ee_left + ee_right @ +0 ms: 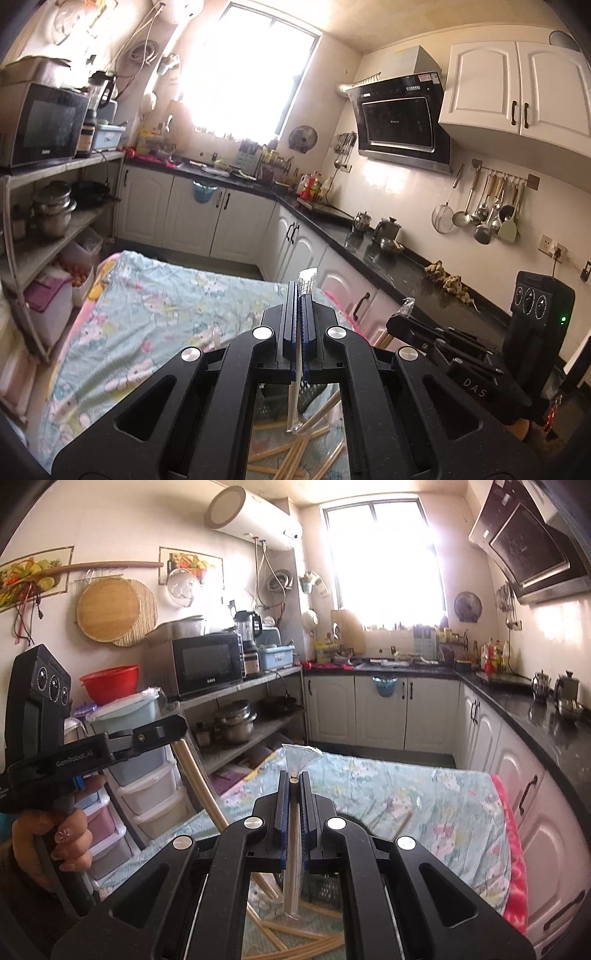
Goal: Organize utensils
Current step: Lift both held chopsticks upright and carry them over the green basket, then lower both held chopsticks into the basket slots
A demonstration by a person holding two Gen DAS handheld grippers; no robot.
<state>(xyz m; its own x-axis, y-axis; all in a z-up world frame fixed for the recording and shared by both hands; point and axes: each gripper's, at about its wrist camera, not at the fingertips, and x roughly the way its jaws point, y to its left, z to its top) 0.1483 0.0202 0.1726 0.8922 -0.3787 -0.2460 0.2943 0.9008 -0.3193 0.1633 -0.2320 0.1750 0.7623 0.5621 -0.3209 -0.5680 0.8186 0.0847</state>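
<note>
Both tongs are clenched on wrapped chopsticks: left gripper [301,295] and right gripper [294,779]; each long axis runs along the fingers; loose chopsticks [317,943] lie below both.

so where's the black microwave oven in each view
Left wrist view: black microwave oven at far left, on the top shelf of the rack.
Right wrist view: it sits left of centre, on the same shelf.
Shared landmark: the bright window.

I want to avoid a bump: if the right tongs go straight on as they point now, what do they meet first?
Probably the cloth-covered table: the right tongs, shut on wrapped chopsticks, point slightly downward over it. Depth is unclear.
</note>
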